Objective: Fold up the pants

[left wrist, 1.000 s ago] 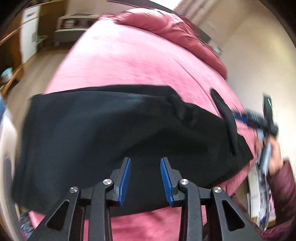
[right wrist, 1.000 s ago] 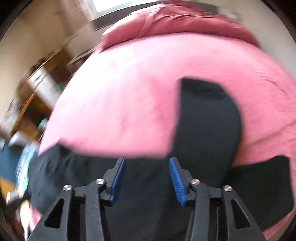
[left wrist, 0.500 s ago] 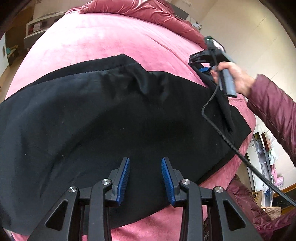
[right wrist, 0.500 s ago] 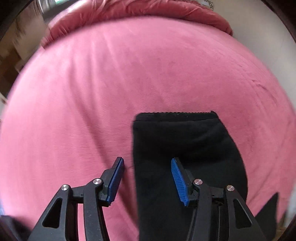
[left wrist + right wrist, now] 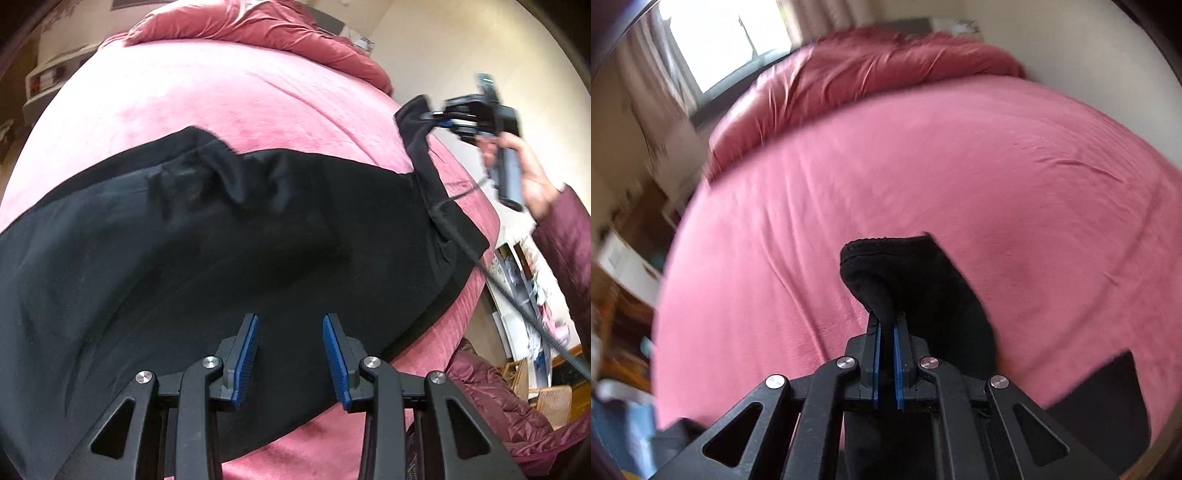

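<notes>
Black pants [image 5: 229, 236] lie spread across a pink bed [image 5: 221, 96], bunched near the middle. My left gripper [image 5: 290, 332] is open and empty, hovering over the near part of the pants. My right gripper [image 5: 885, 325] is shut on a leg end of the pants [image 5: 886, 266] and holds it lifted above the bed. In the left wrist view the right gripper [image 5: 436, 120] is at the far right, with the lifted leg end [image 5: 417, 125] hanging from it.
A pink duvet [image 5: 258, 33] is heaped at the head of the bed. A cable [image 5: 517, 295] trails from the right gripper past the bed's right edge. Shelves and furniture [image 5: 624, 258] stand at the left of the bed.
My right gripper has closed on the pants' leg end and lifted it off the bed. My left gripper stays open over the pants.
</notes>
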{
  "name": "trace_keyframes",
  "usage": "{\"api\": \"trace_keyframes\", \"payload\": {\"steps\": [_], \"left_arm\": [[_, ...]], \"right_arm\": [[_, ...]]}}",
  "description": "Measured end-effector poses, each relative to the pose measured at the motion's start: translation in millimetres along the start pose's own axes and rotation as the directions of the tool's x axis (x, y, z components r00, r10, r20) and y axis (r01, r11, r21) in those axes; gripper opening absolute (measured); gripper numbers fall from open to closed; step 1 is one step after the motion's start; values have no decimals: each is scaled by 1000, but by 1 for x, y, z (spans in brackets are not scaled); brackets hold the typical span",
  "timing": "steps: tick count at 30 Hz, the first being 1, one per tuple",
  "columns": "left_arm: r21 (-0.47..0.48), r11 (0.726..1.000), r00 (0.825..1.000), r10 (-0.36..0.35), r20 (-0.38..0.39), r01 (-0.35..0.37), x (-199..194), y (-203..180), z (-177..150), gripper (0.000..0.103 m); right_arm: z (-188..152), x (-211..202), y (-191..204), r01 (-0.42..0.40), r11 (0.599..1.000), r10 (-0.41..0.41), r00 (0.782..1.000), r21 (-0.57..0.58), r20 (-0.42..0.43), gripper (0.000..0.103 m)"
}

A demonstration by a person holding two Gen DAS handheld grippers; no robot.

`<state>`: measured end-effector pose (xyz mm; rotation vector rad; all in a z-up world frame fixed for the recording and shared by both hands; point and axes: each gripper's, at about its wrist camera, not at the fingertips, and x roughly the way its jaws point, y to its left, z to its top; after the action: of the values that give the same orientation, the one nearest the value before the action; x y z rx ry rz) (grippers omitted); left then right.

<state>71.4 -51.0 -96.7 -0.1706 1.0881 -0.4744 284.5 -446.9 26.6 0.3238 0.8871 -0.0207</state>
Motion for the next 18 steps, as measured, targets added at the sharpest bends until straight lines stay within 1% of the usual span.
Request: {"api": "trace_keyframes", "payload": {"steps": [2,6,8,10,11,12,14,16,17,18], "left_arm": [[22,1000,1000,-3,0,3,2,-10,1,37],[76,997,1000,-15,-9,16,5,-29,-3,37],[103,995,1000,-16,-20,18,8,-40,-4,37],[127,992,999,-16,-30,19,11,-49,-5,37],[142,990,999,-14,-38,19,14,-55,-5,37],[151,988,999,-10,-42,17,19,-59,-7,37],[180,984,999,-2,-53,11,20,-68,-10,37],[210,978,998,9,-69,5,23,-74,-10,37],[225,974,996,16,-82,3,28,-79,-10,38],[238,971,995,23,-97,1,32,-83,-10,38]], "right_arm": [[-8,-42,-25,-37,997,33,998,67,61,6],[-25,-89,-81,-98,974,69,987,202,145,6],[-40,-111,-108,-102,960,57,983,261,172,6],[-61,-125,-143,-100,937,38,982,335,186,6],[-69,-127,-154,-96,928,31,983,361,183,6],[-84,-128,-173,-78,912,10,986,403,168,6],[-103,-119,-204,-63,880,-2,991,470,135,6],[-122,-100,-234,-14,853,-29,997,522,74,6],[-125,-88,-245,6,840,-39,998,542,49,6],[-134,-76,-257,16,819,-35,999,574,23,6]]}}
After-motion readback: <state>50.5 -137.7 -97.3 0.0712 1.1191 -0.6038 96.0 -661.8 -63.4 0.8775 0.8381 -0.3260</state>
